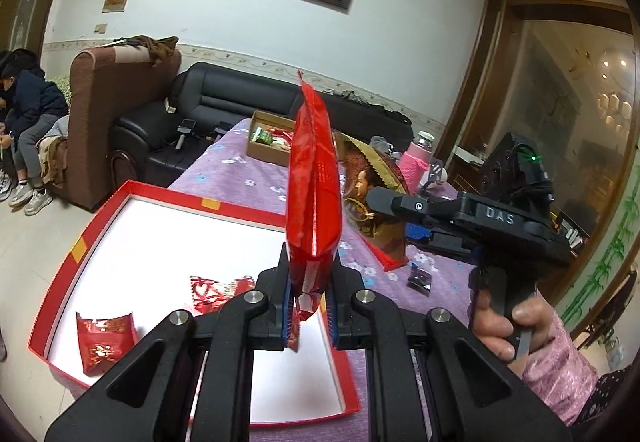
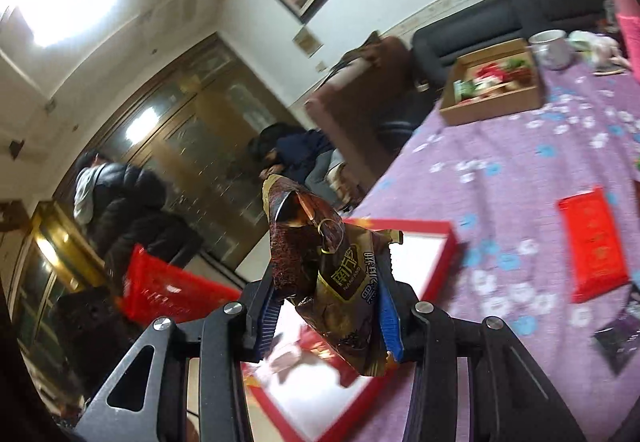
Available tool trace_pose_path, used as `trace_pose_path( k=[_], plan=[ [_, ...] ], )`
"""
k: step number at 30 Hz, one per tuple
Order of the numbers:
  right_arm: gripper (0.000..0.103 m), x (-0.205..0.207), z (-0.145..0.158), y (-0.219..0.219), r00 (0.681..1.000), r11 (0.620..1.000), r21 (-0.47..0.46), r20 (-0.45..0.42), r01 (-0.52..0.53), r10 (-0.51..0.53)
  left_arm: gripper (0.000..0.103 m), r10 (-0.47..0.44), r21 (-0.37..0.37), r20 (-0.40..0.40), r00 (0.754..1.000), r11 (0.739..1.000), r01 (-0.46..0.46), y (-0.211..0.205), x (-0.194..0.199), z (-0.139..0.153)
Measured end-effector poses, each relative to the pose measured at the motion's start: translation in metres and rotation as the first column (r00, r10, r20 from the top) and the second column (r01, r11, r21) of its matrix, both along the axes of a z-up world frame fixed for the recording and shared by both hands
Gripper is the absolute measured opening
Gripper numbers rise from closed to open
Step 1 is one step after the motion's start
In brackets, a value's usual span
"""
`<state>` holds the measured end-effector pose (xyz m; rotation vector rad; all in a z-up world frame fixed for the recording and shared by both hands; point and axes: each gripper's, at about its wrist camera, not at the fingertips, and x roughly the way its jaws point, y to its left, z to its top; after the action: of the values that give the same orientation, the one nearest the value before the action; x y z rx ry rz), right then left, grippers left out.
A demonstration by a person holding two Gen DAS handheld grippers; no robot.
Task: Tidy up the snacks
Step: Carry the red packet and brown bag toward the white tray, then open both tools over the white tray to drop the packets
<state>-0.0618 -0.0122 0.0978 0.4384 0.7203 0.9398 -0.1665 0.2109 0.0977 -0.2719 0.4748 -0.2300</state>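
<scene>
Left gripper (image 1: pixel 308 292) — jaws drawn in tight on the lower end of a red snack packet (image 1: pixel 314 194), which stood upright and edge-on between the blue pads, held above the near right part of the red tray (image 1: pixel 102 208).

Right gripper (image 2: pixel 326 316) — jaws clamped on a brown-and-gold snack bag (image 2: pixel 340 282), crumpled and tilted, with printed characters on its face; it hung over the tray's edge. In the left wrist view the same gripper showed from the side, gripped by the person's right hand (image 1: pixel 498 326), with the bag beside the red packet; whether the two touched could not be told.

Red tray, white inside — it lay at the near end of the table and held two items: a small red sachet (image 1: pixel 105 342) at the near left and a red heart-patterned packet (image 1: pixel 218 292) nearer the middle.

Purple flowered tablecloth (image 1: pixel 240 178) — on it, right of the tray, a flat red packet (image 2: pixel 592 246) and a small dark packet (image 1: pixel 420 278).

Cardboard box (image 1: pixel 266 150) — farther along the table, holding mixed green and red snacks.

Pink bottle (image 1: pixel 418 158) — near the table's far right.

Black sofa (image 1: pixel 224 98) and brown armchair (image 1: pixel 108 98) — beyond the table.
</scene>
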Motion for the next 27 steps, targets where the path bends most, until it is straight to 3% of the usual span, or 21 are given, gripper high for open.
trace_pose_path(
  k=[8, 27],
  plan=[
    [0.043, -0.013, -0.016, 0.054, 0.994, 0.993, -0.052, -0.022, -0.104, 0.103, 0.011, 0.037, 0.01, -0.024, 0.999, 0.999, -0.036, 0.01, -0.001, -0.01],
    [0.044, -0.015, -0.049, 0.08, 0.987, 0.985, -0.106, -0.095, -0.137, 0.127, 0.011, 0.075, -0.001, -0.142, 0.987, 0.997, -0.076, 0.023, 0.0, -0.038]
  ],
)
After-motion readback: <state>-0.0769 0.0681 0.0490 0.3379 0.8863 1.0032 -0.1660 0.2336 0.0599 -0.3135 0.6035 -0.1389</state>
